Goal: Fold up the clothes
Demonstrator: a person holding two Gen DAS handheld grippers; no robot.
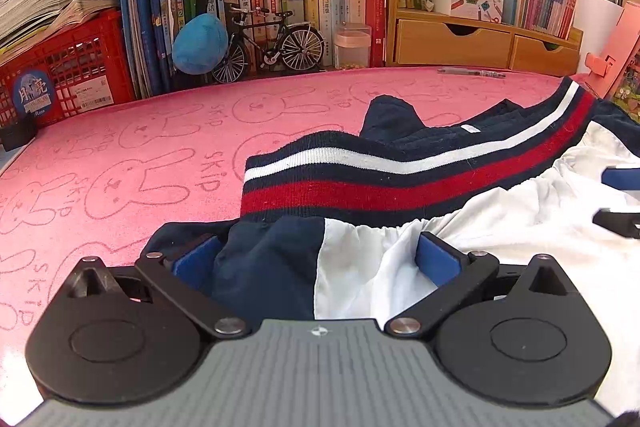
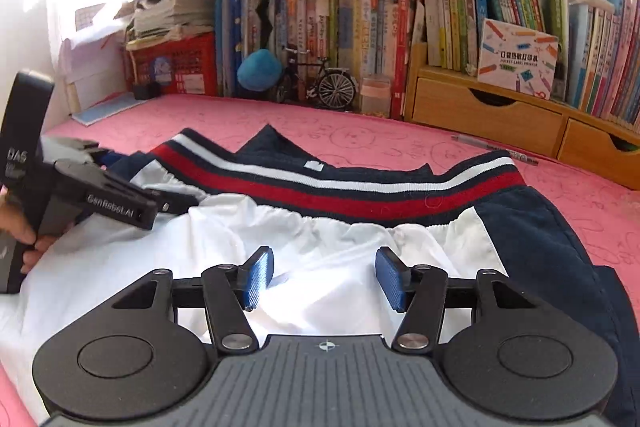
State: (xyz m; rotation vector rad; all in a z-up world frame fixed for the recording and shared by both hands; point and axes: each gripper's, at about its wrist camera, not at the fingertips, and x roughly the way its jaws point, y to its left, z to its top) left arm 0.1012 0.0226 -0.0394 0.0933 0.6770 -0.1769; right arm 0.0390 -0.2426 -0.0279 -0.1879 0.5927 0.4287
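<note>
Garment [image 1: 500, 227] lying waistband-crosswise just ahead of 2 spread tools: left tool [image 1: 320, 259] straddling navy-white seam, right tool [image 2: 324, 275] gaping over white cloth, gripping nothing.

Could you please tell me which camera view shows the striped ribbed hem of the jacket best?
The right wrist view: the striped hem runs nearly end to end there. The left wrist view shows it closer, with its right end leaving view.

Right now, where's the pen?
The pen lies on the pink mat at the far right, in front of the wooden drawers, beyond the jacket.
</note>
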